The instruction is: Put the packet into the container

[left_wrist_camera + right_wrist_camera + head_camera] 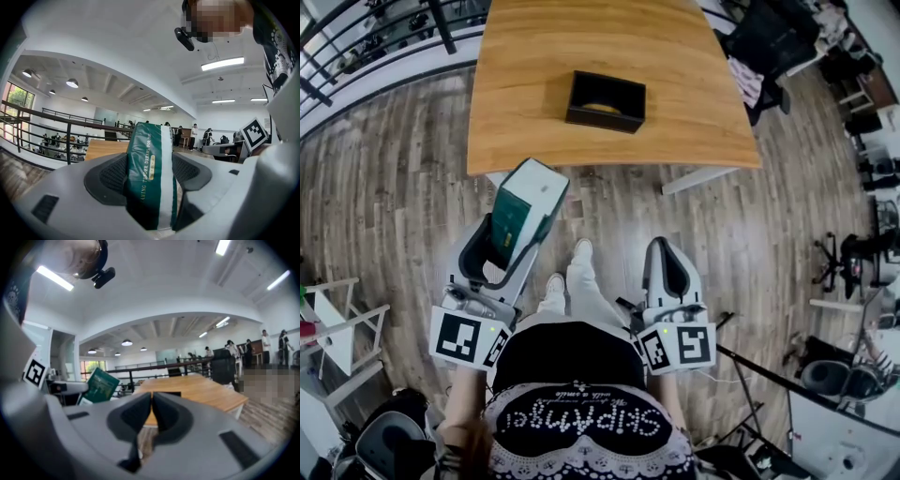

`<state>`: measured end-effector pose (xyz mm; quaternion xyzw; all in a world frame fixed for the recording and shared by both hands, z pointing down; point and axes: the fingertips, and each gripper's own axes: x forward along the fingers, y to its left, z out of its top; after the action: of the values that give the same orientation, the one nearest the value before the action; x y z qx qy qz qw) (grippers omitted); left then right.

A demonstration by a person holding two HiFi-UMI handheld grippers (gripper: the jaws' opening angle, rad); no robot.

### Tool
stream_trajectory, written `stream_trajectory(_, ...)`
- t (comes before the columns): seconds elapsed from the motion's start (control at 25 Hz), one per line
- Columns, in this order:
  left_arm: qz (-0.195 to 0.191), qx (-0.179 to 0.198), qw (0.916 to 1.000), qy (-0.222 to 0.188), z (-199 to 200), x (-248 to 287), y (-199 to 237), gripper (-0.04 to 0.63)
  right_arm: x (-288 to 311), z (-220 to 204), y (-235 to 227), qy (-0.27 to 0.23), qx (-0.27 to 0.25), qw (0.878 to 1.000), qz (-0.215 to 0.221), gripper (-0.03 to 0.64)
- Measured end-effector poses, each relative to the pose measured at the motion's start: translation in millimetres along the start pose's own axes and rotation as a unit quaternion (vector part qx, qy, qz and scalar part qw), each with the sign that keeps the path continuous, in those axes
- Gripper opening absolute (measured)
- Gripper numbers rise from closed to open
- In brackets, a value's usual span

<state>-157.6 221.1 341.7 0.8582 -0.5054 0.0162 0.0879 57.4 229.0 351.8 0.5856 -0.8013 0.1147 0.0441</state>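
A green and white packet (525, 204) is clamped between the jaws of my left gripper (504, 246), held over the floor just short of the wooden table (694, 112). In the left gripper view the packet (151, 173) stands upright between the black pads and fills the gap. The black open-topped container (606, 101) sits near the middle of the table, well ahead of both grippers. My right gripper (667, 266) hangs over the floor to the right, its jaws closed together with nothing between them. The right gripper view shows the packet (99, 385) off to the left and the container (169, 393) behind the jaws.
A person's legs and shoes (569, 274) stand between the grippers on the wood-plank floor. A railing (366, 37) runs at the far left. Office chairs and clutter (853, 253) fill the right side. People stand far off in the room (272, 345).
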Motion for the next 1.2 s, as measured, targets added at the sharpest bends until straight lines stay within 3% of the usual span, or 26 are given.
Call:
stream_trajectory(0.6,0.043,-0.003,0.9991,-0.004,16,69,16,0.33,76,33,-39,-0.001,-0.005,0.999,0.041,0.035)
stream_trajectory(1.2,0.046,-0.003,0.9989,-0.007,24,163,-2,0.33,124,50,-125,0.0,0.0,0.999,0.038,0.035)
